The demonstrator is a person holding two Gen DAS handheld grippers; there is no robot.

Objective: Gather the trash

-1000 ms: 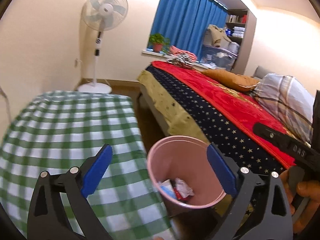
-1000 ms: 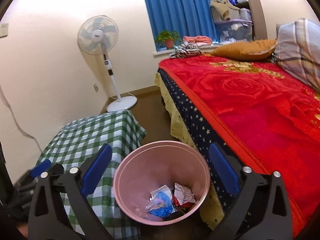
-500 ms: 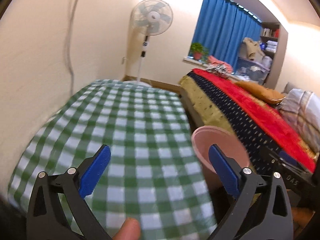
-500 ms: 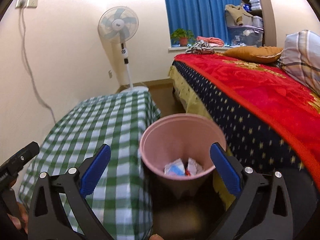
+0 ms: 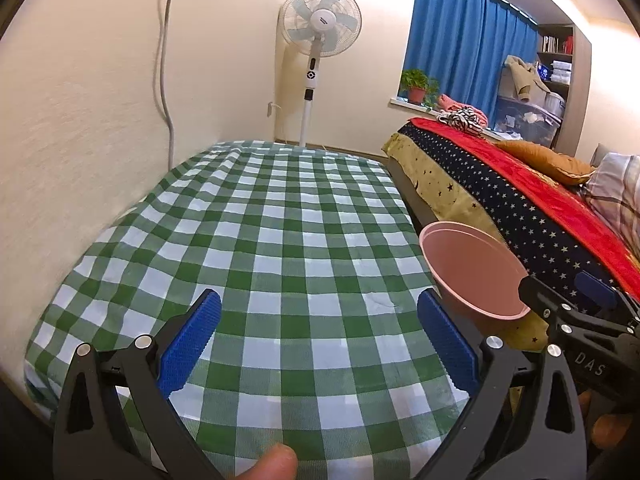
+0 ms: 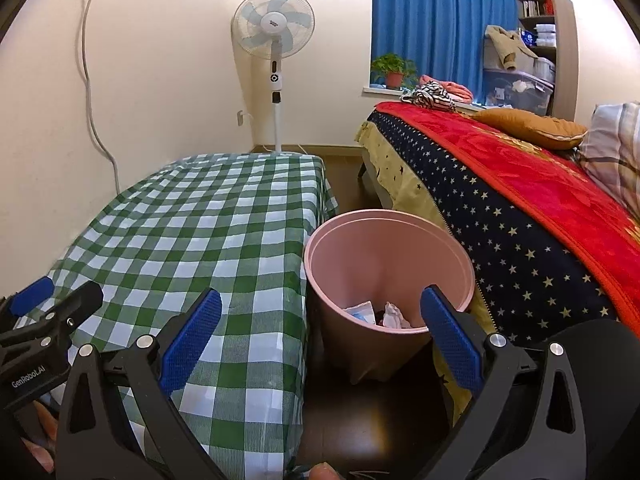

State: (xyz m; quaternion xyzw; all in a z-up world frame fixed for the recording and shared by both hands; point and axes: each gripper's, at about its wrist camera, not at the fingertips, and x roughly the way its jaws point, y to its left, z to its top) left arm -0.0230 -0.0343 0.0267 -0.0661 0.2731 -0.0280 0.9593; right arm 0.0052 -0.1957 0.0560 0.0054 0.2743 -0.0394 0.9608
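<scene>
Right claw [image 6: 320,330] gapes beside bin [image 6: 400,240] at table edge [image 6: 308,280]

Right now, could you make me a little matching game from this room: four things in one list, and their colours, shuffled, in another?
Things:
1. bin
2. tablecloth
3. curtain
4. blanket

Colours:
A. red
B. green and white checks
C. pink
D. blue

Pairs: 1-C, 2-B, 3-D, 4-A
</scene>
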